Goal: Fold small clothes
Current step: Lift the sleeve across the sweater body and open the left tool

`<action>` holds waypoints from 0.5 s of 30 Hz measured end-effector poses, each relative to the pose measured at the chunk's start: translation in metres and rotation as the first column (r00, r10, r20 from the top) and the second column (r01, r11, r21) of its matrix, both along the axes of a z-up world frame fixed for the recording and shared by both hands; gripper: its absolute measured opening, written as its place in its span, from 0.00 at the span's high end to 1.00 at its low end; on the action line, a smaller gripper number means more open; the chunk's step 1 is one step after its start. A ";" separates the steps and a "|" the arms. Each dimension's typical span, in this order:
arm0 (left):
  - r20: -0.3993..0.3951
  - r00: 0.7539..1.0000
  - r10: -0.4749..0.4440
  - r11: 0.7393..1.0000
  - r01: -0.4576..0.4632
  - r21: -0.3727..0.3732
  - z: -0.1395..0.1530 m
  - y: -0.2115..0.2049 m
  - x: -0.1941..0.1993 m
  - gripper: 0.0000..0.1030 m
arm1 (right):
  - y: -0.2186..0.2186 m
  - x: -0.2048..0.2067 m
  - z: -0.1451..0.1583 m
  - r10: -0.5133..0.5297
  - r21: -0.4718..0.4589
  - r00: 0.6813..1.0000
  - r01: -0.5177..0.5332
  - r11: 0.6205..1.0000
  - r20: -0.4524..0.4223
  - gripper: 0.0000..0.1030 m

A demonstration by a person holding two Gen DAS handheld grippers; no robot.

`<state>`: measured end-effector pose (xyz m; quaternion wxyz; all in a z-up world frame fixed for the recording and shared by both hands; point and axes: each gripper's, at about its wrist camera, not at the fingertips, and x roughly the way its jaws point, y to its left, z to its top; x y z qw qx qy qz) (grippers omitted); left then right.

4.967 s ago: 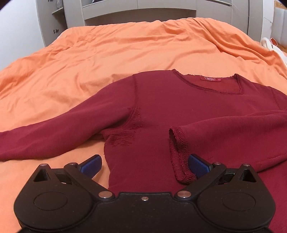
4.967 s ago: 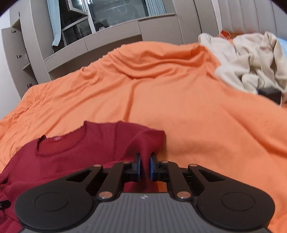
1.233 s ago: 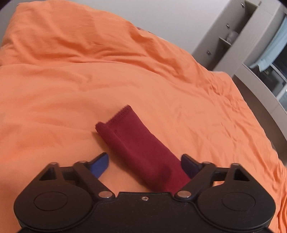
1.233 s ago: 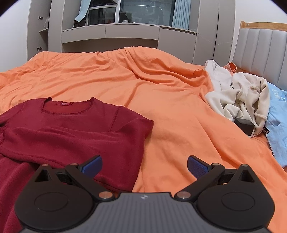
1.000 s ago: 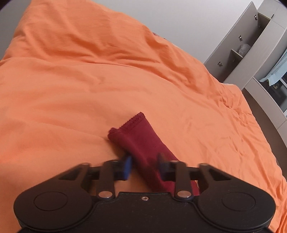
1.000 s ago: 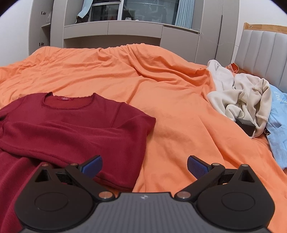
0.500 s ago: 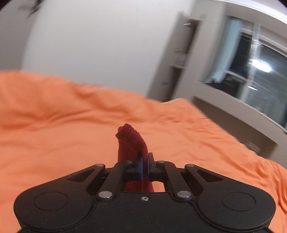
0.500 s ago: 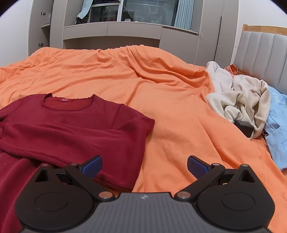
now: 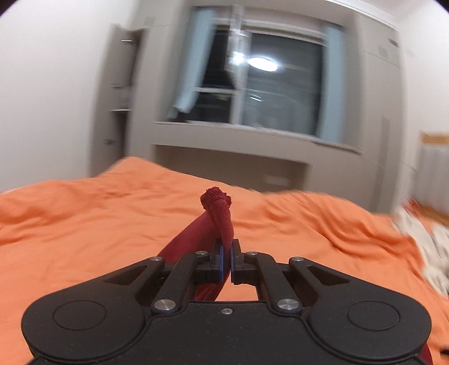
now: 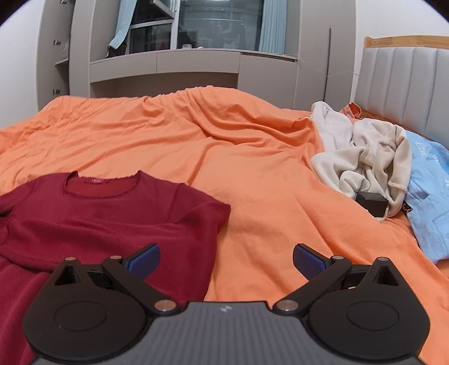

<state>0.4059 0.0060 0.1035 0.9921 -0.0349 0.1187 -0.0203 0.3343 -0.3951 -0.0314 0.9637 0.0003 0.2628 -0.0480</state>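
A dark red long-sleeved top (image 10: 112, 213) lies flat on the orange bed cover (image 10: 252, 174), neckline away from me, its right sleeve folded across the chest. My left gripper (image 9: 226, 261) is shut on the end of the top's left sleeve (image 9: 217, 213) and holds it lifted above the bed; the cuff sticks up past the fingertips. My right gripper (image 10: 226, 259) is open and empty, low over the bed at the top's right edge, its left finger (image 10: 143, 259) over the red fabric.
A pile of cream clothes (image 10: 364, 162) and a light blue garment (image 10: 432, 196) lie at the right near the padded headboard (image 10: 407, 84). A small black box (image 10: 371, 202) sits by the pile. Grey cabinets and a window (image 10: 219, 25) stand beyond the bed's far edge.
My left gripper closed on the sleeve end lying on the bed, lifted it and swung to the right toward the window. My right gripper stayed open and almost still.
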 end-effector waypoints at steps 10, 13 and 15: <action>-0.171 0.950 -0.261 0.961 0.272 0.044 -0.094 -0.107 0.011 0.97 | -0.016 0.000 0.005 -0.055 0.050 0.998 0.054 0.997 0.016 0.00; -0.227 0.926 -0.300 0.949 0.315 0.030 -0.124 -0.130 0.007 0.96 | -0.019 0.000 0.005 -0.066 0.064 0.998 0.064 0.996 0.018 0.00; -0.255 0.915 -0.313 0.943 0.332 0.035 -0.139 -0.144 0.003 0.96 | -0.021 -0.001 0.005 -0.066 0.072 0.998 0.065 0.995 0.020 0.00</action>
